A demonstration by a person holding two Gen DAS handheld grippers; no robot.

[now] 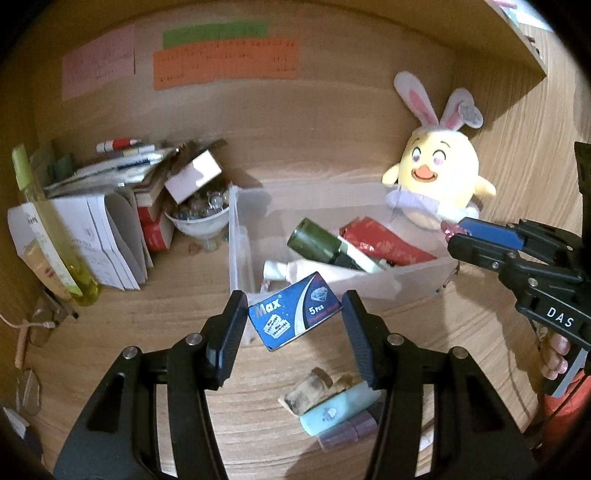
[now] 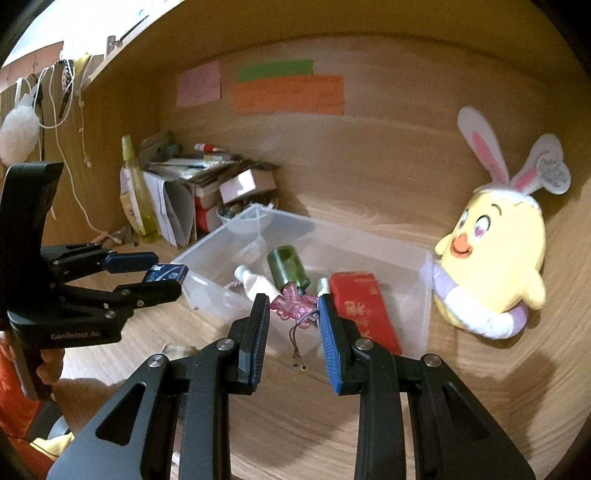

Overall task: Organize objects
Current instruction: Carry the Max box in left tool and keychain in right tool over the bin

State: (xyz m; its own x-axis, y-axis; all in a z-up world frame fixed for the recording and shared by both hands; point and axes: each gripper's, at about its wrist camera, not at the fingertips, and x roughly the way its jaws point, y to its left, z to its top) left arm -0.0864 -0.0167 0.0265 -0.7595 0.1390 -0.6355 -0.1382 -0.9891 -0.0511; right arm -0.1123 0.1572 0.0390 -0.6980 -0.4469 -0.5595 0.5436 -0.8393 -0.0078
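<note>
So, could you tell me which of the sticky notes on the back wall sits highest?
The green note; it sits above the orange note, overlapping its top edge, and higher than the pink note to the left.

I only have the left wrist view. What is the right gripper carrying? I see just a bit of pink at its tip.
Observer: A pink charm sits between the right gripper's jaws, and a thin dark cord dangles below it.
Operator: Where is it relative to the bin?
Observer: In the right wrist view it lines up with the near wall of the clear bin, just in front of the green bottle.
Operator: And my blue box from that side?
Observer: The left gripper pinches the blue box at the very tips of its jaws. The box is beside the bin's left corner and seemingly not over the bin yet.
</note>
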